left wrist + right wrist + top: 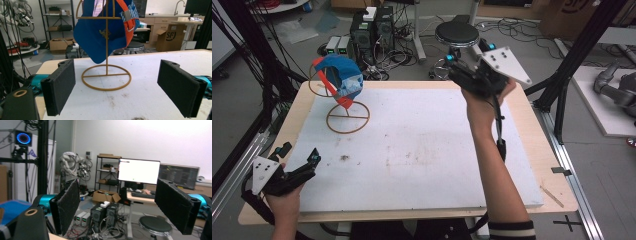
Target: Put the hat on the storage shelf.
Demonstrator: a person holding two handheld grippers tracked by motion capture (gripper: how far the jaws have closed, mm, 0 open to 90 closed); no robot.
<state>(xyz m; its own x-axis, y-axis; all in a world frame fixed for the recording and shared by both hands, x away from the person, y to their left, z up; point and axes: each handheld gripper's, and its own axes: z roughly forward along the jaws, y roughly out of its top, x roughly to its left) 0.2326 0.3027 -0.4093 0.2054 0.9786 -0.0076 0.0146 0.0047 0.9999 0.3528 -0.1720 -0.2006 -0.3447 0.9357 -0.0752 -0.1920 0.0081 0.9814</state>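
- Over on the far left of the white table (pixel 422 150), a blue and orange cap (pixel 341 75) hangs on a thin gold wire stand (pixel 347 118), and the stand's ring base sits flat on the board.
- The left gripper view looks straight at it: the cap (pixel 100 27) droops around the stand's upright (pixel 106 50), brim pointing down, with an orange strap and a buckle at its right side.
- Left gripper (pixel 312 162) hovers low at the near left corner of the table, in the person's left hand (pixel 287 200). Its jaws are spread wide with nothing between them, and in its own view the left gripper (pixel 116 87) frames the stand's base between the two black pads.
- Right gripper (pixel 459 70) is lifted high past the table's far edge, in the right hand (pixel 484 107), well apart from the cap.
- In its own view the right gripper (pixel 117 205) has its jaws wide apart and empty too, aimed out at the room: a bright monitor (pixel 138 171), a round black stool (pixel 155 225) and computer boxes (pixel 105 213) on the floor.
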